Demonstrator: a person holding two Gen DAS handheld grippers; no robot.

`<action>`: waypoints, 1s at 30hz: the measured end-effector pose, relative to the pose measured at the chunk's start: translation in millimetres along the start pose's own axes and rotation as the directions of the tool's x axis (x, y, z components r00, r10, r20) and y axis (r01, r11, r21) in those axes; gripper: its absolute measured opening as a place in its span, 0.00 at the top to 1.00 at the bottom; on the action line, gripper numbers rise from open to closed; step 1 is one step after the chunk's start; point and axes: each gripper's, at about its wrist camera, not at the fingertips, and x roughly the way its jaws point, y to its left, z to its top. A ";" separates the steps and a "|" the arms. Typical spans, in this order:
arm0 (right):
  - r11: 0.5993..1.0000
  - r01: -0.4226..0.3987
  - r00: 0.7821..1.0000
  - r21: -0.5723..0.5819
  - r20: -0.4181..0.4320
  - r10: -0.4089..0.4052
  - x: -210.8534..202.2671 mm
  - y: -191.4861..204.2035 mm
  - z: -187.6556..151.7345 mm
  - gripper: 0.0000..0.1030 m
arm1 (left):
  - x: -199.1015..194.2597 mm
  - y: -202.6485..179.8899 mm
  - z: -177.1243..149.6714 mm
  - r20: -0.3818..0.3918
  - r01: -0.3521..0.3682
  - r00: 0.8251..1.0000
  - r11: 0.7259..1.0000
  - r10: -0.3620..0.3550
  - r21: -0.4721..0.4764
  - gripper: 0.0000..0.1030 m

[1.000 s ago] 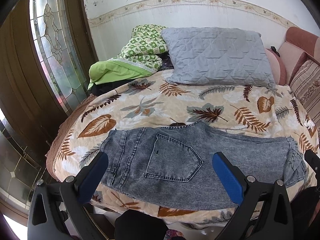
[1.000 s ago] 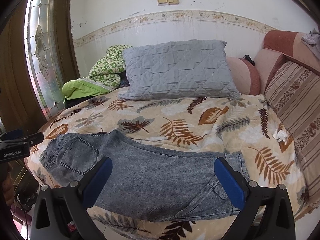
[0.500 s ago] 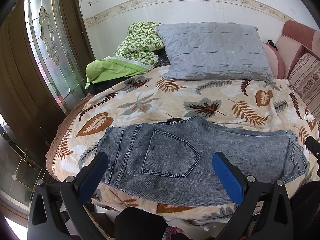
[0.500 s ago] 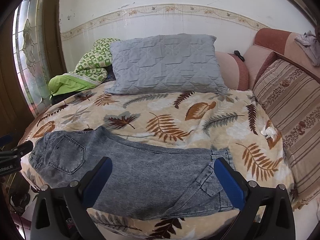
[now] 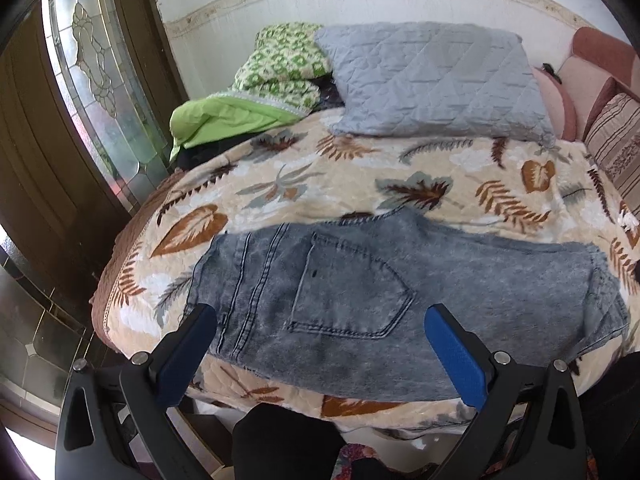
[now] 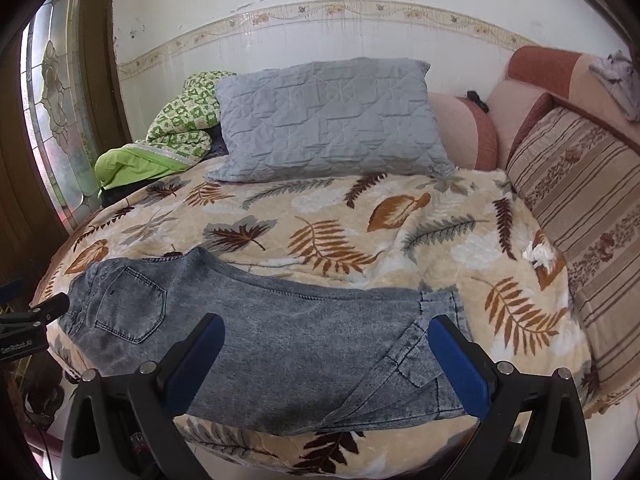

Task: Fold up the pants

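Grey-blue denim pants (image 5: 360, 292) lie flat along the bed's near edge, folded lengthwise, back pocket up, waist to the left and cuffs to the right. They also show in the right wrist view (image 6: 280, 340). My left gripper (image 5: 320, 316) is open and empty, above the waist and pocket end near the front edge. My right gripper (image 6: 326, 332) is open and empty, above the leg and cuff end. The left gripper's tip shows at the left edge of the right wrist view (image 6: 36, 316).
The bed is covered by a leaf-print blanket (image 6: 360, 220). A grey quilted pillow (image 6: 332, 120) and a green blanket (image 6: 160, 148) lie at the back. Striped cushions (image 6: 580, 208) line the right side. A stained-glass door (image 5: 92, 92) stands at the left.
Both grippers have moved closer to the bed and a little lower over the pants. The pants have not moved. Both stay open.
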 end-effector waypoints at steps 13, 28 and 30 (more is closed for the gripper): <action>0.881 -0.115 0.966 0.459 -0.155 0.207 38.2 -117.9 -28.9 0.09 | 84.6 75.8 -49.6 -0.251 0.005 0.967 0.984 -0.051 -0.180 0.05; 0.866 -0.156 0.924 0.475 -0.240 0.298 65.9 -100.1 -44.5 0.20 | 99.0 105.2 -71.6 -0.288 0.194 0.909 0.917 -0.302 -0.350 0.37; 0.863 -0.154 0.917 0.481 -0.255 0.306 70.1 -99.3 -47.4 0.20 | 105.1 107.7 -70.6 -0.285 0.228 0.891 0.891 -0.354 -0.393 0.32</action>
